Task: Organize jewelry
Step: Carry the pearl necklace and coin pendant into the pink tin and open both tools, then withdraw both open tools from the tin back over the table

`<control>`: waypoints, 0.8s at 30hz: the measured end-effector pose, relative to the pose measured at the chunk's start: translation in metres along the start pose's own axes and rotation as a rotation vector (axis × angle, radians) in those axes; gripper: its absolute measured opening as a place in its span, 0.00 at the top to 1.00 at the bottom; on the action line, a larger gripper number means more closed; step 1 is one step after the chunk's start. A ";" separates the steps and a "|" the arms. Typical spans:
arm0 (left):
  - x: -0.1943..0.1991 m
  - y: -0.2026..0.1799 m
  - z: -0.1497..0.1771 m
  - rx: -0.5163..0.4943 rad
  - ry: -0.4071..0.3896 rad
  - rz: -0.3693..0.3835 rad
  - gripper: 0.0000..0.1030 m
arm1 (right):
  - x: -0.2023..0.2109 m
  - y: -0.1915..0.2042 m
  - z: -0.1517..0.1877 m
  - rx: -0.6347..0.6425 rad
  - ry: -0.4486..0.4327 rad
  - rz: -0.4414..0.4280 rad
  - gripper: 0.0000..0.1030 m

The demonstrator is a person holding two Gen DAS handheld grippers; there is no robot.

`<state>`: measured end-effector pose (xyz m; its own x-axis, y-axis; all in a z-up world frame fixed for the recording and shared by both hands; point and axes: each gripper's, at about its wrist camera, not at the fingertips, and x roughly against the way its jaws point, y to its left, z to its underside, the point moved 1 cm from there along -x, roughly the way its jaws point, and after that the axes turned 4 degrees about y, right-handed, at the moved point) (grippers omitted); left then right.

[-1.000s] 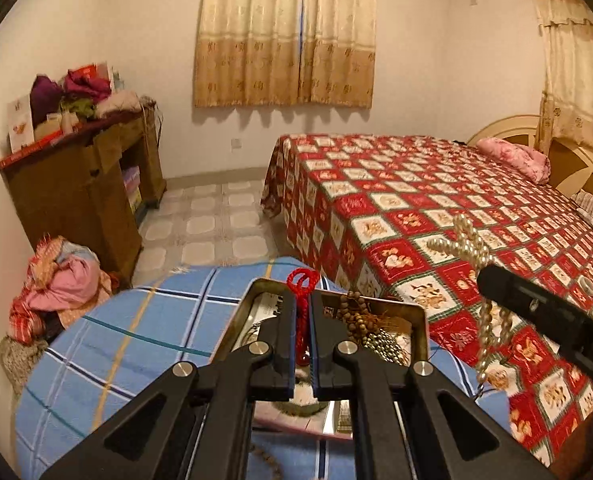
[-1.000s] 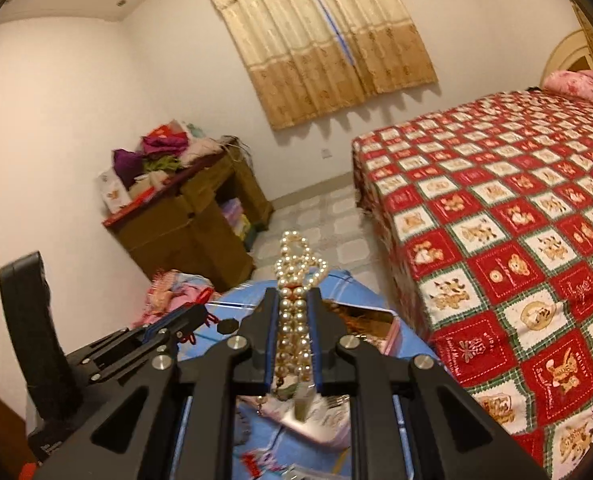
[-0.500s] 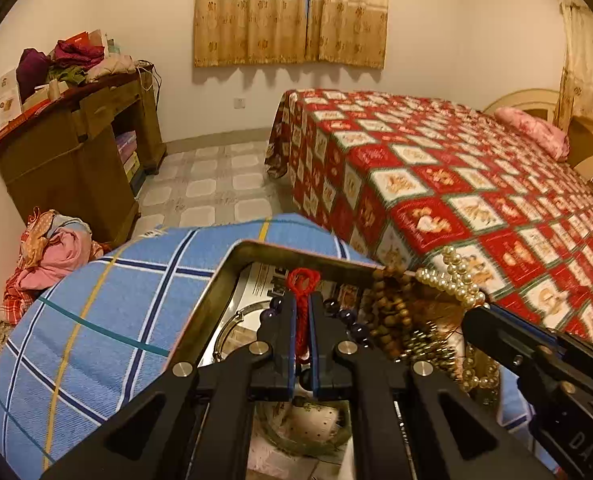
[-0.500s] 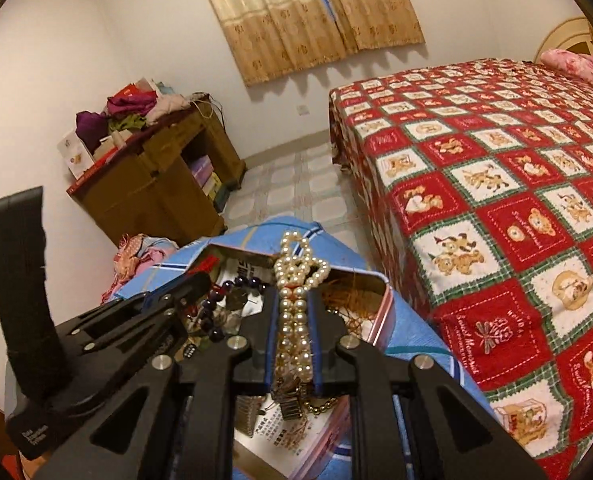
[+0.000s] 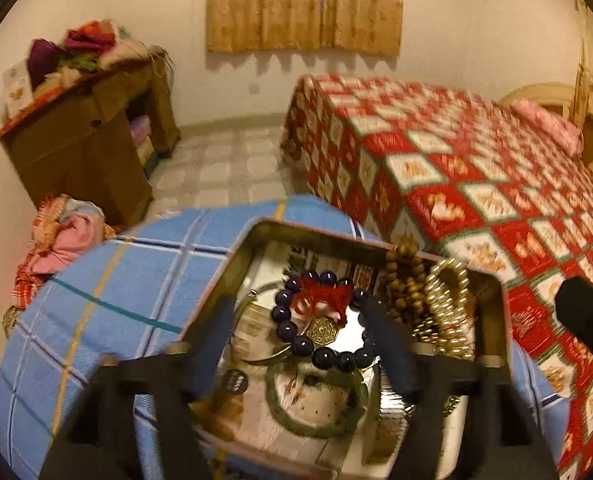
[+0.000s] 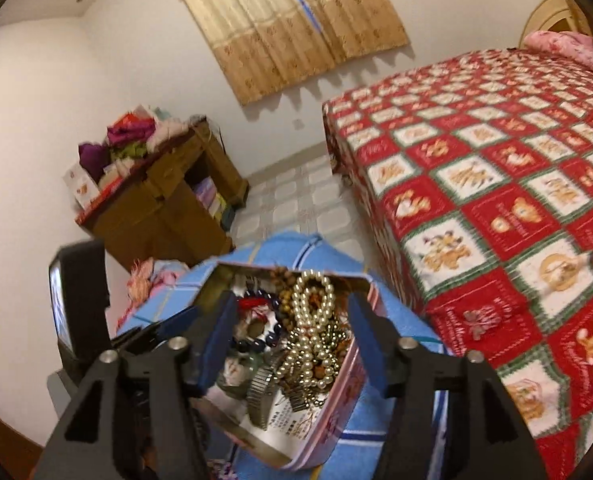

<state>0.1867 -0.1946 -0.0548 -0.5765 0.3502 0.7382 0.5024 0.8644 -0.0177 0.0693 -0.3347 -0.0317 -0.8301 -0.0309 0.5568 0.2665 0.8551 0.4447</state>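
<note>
Release step: both hand-held grippers, left (image 5: 300, 332) and right (image 6: 292, 338), have just opened and hold nothing. The red-tasselled bracelet (image 5: 320, 320) and pearl necklace (image 6: 312, 328) lie in the tin (image 6: 348, 400). Next: withdraw upward without snagging strands.

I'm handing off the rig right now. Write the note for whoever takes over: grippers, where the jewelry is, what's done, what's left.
Left gripper: jaws have just opened, nothing between the pads; the dark bead bracelet with its red tassel lies in the tin below.
Right gripper: jaws have just opened; the pearl necklace lies loose in the tin, not pinched.
Also in the tin: brown wooden beads, green bangle.
Done: both pieces dropped in.
Left: lift both grippers clear. Whether more jewelry waits outside the tin cannot be told.
</note>
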 end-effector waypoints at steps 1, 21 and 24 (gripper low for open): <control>0.014 -0.001 0.002 -0.009 -0.032 -0.013 0.29 | 0.007 0.001 -0.001 -0.004 -0.013 -0.001 0.39; 0.124 0.040 0.120 0.019 -0.033 -0.259 0.28 | 0.073 0.041 0.093 0.046 0.044 -0.033 0.39; 0.129 0.050 0.135 0.048 -0.018 -0.255 0.28 | 0.077 0.047 0.106 0.074 0.055 -0.036 0.39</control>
<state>0.0505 -0.0578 -0.0515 -0.6922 0.1247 0.7109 0.3087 0.9415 0.1354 -0.0339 -0.2420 -0.0418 -0.8098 -0.0889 0.5799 0.1981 0.8890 0.4129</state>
